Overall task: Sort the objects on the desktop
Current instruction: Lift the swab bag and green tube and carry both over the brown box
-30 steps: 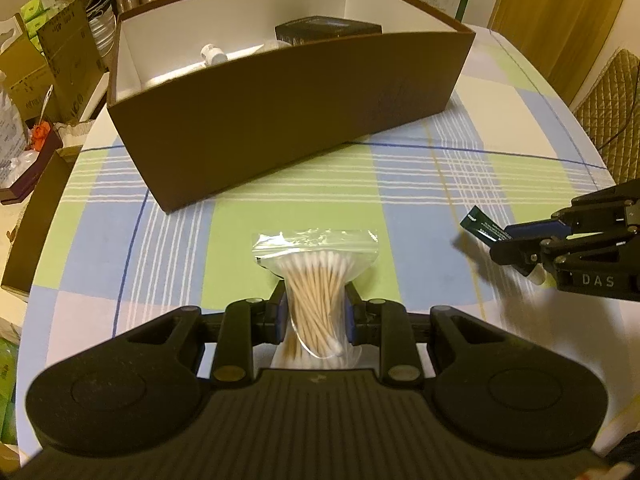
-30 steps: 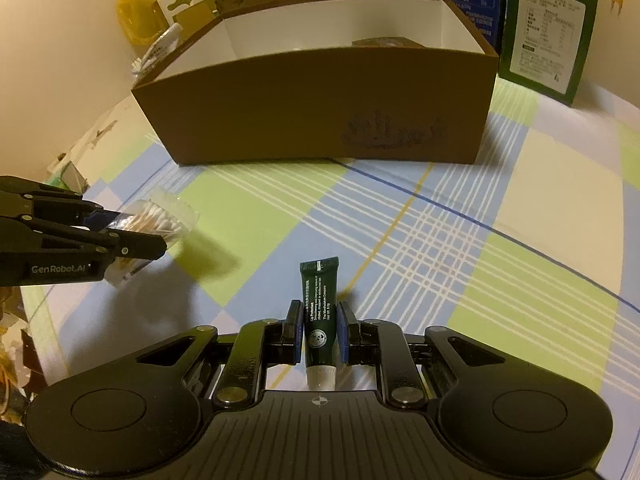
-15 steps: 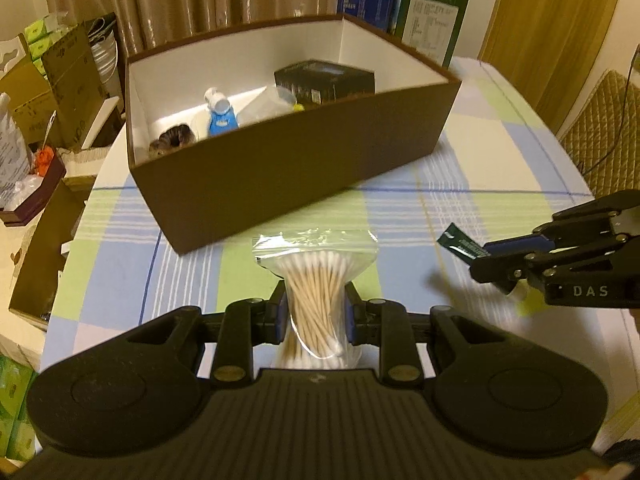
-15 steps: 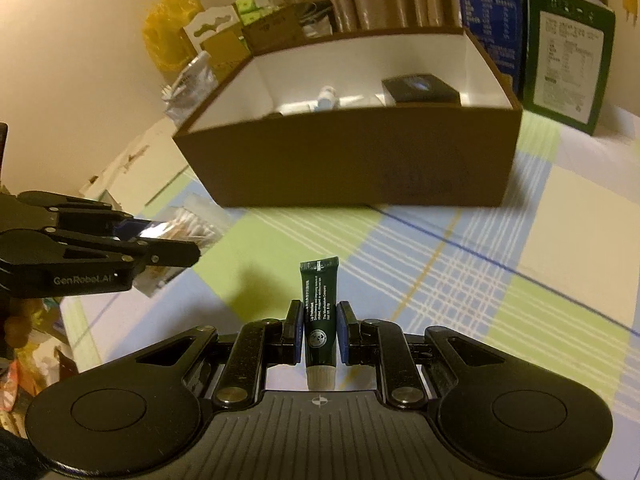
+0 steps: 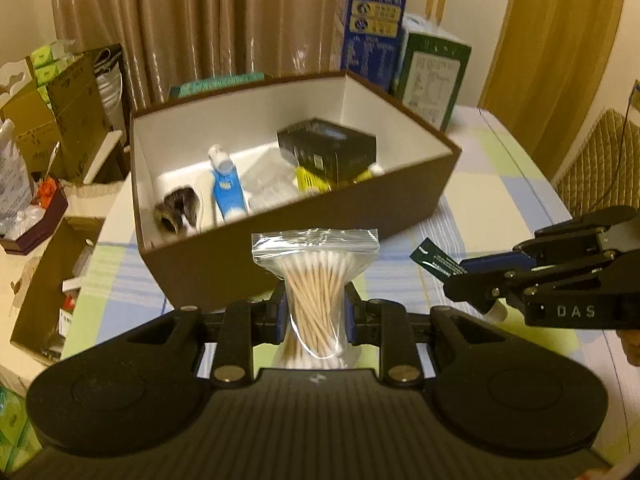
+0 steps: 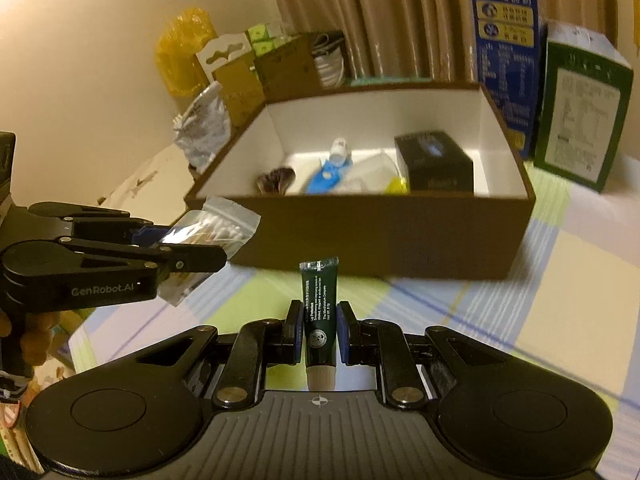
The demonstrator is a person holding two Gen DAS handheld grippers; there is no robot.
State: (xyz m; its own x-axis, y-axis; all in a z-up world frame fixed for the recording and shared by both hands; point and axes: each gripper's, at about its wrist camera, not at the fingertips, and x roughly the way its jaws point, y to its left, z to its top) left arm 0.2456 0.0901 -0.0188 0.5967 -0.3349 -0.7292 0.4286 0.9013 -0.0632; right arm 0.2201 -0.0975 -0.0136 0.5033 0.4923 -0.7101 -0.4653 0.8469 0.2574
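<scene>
Brown cardboard box (image 5: 304,232) stands open-topped near the table's (image 6: 580,320) far edge, directly ahead of both grippers. Left gripper (image 5: 314,316) pinches the cotton-swab bag (image 5: 316,280) upright; right gripper (image 6: 319,332) pinches the dark green tube (image 6: 319,300), long axis pointing boxward, both about equally near.

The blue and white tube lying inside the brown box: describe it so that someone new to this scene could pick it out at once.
Start at the brown cardboard box with white inner walls on the checked tablecloth. On its floor, between a dark furry clump and crumpled clear plastic, lies the blue and white tube. It is the only blue thing in the box, and its white cap points toward the back wall.
</scene>
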